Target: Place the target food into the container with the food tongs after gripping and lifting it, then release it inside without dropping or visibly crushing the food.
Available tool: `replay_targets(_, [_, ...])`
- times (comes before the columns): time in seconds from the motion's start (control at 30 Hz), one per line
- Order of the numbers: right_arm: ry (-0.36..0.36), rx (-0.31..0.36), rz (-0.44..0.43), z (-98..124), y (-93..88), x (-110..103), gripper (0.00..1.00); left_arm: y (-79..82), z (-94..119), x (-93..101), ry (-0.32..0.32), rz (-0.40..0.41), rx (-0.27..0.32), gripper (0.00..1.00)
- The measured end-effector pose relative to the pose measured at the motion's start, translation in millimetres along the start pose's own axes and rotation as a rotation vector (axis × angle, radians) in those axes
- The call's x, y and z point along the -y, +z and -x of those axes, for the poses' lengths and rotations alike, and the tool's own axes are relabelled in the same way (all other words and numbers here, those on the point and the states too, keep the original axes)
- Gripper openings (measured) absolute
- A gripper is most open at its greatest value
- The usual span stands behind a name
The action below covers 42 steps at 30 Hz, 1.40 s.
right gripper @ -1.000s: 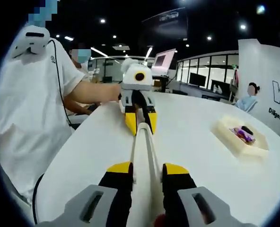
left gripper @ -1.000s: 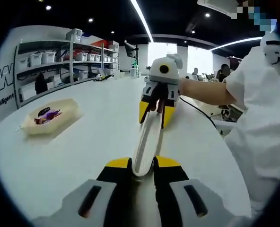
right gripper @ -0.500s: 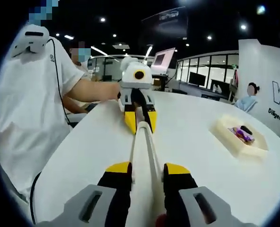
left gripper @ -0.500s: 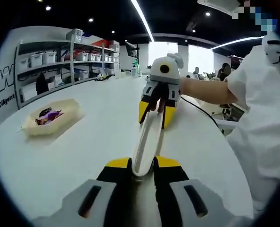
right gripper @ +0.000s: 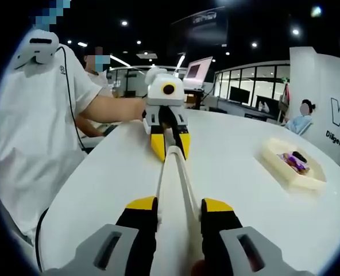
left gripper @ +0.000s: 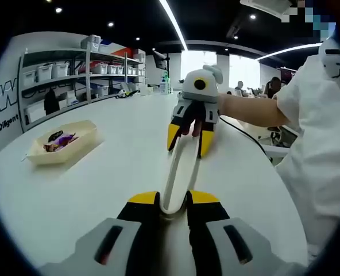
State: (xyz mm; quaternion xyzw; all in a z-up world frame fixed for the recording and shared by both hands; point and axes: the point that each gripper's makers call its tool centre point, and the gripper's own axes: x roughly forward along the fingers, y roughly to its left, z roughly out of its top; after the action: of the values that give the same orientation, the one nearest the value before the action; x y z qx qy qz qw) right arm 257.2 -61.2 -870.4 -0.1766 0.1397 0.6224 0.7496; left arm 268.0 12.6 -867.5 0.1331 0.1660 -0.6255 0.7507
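Note:
White food tongs (left gripper: 173, 175) span the air between my two grippers above the white table (left gripper: 101, 184). My left gripper (left gripper: 173, 201) is shut on their rounded end. The right gripper (left gripper: 188, 138) faces it from farther off and clasps the other end between its yellow-tipped jaws. In the right gripper view the tongs (right gripper: 173, 172) run from my right gripper (right gripper: 178, 207) to the left gripper (right gripper: 170, 146). A cream tray (left gripper: 78, 146) lies on the table to the left, holding purple-wrapped and dark food (left gripper: 58, 140). The same tray (right gripper: 282, 169) and its food (right gripper: 293, 159) lie to the right.
A person in a white shirt (left gripper: 325, 149) stands at the table edge, and the forearm (left gripper: 250, 110) reaches to the right gripper. A cable (left gripper: 247, 138) trails on the table. Shelves with bins (left gripper: 72, 75) line the far wall. A seated person (right gripper: 302, 121) is behind the tray.
The right gripper's yellow jaws have spread slightly around the tongs. Both views have shifted a little with the hands; the tray and food stay put.

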Motion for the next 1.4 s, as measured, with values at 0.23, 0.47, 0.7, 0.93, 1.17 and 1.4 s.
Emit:
replay_targets(0.23, [-0.001,0.002,-0.006,-0.1,-0.3,0.6,0.27,-0.1,0.1,-0.6,0.004,0.002,0.001,0.17])
replay_targets(0.47, [-0.005,0.002,-0.011,-0.2,-1.1,1.8,0.28,-0.4,-0.1,-2.0,0.009,0.003,0.001,0.18])
replay_targets(0.7, [-0.007,0.003,-0.019,-0.2,-0.9,2.0,0.3,-0.4,0.1,-3.2,0.01,0.005,0.002,0.18])
replay_targets(0.93, [-0.006,0.004,-0.029,-0.8,-1.1,1.8,0.31,-0.4,0.2,-3.4,0.011,0.009,0.004,0.18])
replay_targets(1.17, [-0.005,0.004,-0.035,-0.7,-1.5,1.2,0.32,-0.5,0.5,-2.8,0.009,0.013,0.004,0.18])
replay_targets(1.4, [-0.005,0.004,-0.037,-0.3,-1.6,0.6,0.35,-0.6,0.6,-1.9,0.009,0.012,0.002,0.18])
